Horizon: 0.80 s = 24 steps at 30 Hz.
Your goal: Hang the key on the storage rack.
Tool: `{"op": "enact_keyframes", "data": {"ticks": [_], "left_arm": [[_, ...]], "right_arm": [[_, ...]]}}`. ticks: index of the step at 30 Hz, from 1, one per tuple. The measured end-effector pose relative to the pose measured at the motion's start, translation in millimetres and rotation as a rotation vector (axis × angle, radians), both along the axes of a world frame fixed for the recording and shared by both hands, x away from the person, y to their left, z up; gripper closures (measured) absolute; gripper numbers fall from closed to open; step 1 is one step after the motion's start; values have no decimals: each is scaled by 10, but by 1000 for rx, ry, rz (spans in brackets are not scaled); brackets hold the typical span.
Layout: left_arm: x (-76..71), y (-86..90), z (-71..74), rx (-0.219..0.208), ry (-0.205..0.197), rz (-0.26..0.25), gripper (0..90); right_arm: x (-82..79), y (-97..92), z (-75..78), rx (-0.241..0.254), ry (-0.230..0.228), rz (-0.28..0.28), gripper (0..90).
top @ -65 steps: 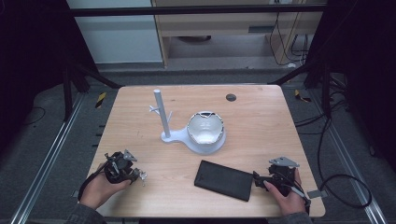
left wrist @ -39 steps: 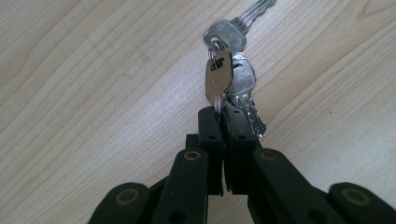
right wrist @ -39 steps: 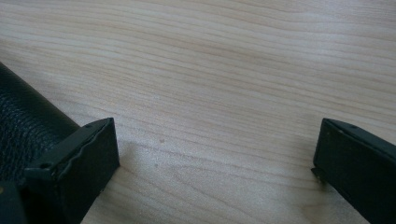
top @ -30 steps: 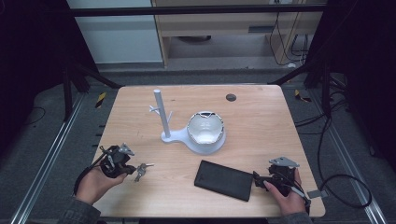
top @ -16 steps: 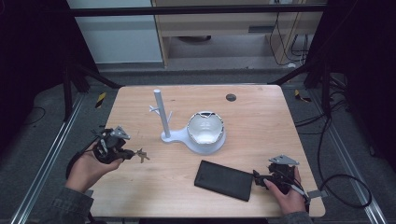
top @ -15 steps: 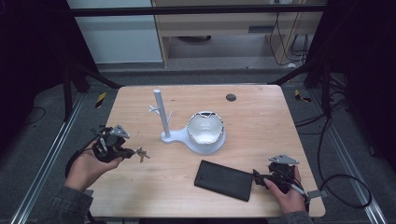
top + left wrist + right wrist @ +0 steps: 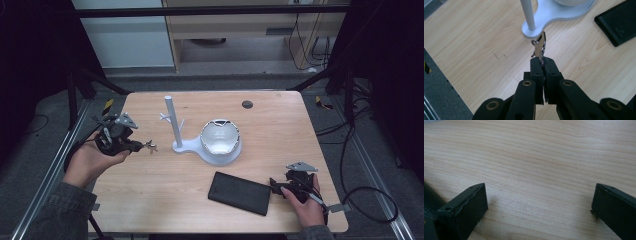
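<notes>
Pale wooden worktop (image 7: 280, 130) carries a white hook stand (image 7: 172, 120) as landmark. Left of the stand and raised off the wood, the left gripper (image 7: 541, 60) has its fingers clamped on a key (image 7: 539, 46) with its ring. Right gripper (image 7: 539, 202) rests well right of the stand, fingers spread wide, empty. Carrying seems in hand; next, I judge, the ring must meet a peg.

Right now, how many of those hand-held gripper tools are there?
2. The left gripper is lifted at the table's left edge, pinching keys; the right gripper rests by the black case.
</notes>
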<state>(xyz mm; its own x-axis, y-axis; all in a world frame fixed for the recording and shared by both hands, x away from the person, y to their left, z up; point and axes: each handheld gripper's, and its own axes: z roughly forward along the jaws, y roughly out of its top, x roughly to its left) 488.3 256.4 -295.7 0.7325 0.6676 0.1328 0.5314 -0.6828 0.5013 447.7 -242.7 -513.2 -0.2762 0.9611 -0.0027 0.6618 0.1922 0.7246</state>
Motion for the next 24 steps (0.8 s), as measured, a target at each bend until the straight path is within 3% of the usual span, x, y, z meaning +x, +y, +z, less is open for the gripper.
{"op": "enact_keyframes", "data": {"ticks": [13,24], "left_arm": [[230,-216,452,21,-44,-2,872],[347,-297,466,38,-44,18,872]], "right_arm": [[-13,7,-1,-1,2,-5,4],[-24,10,-3,-7,-1,-5,4]]}}
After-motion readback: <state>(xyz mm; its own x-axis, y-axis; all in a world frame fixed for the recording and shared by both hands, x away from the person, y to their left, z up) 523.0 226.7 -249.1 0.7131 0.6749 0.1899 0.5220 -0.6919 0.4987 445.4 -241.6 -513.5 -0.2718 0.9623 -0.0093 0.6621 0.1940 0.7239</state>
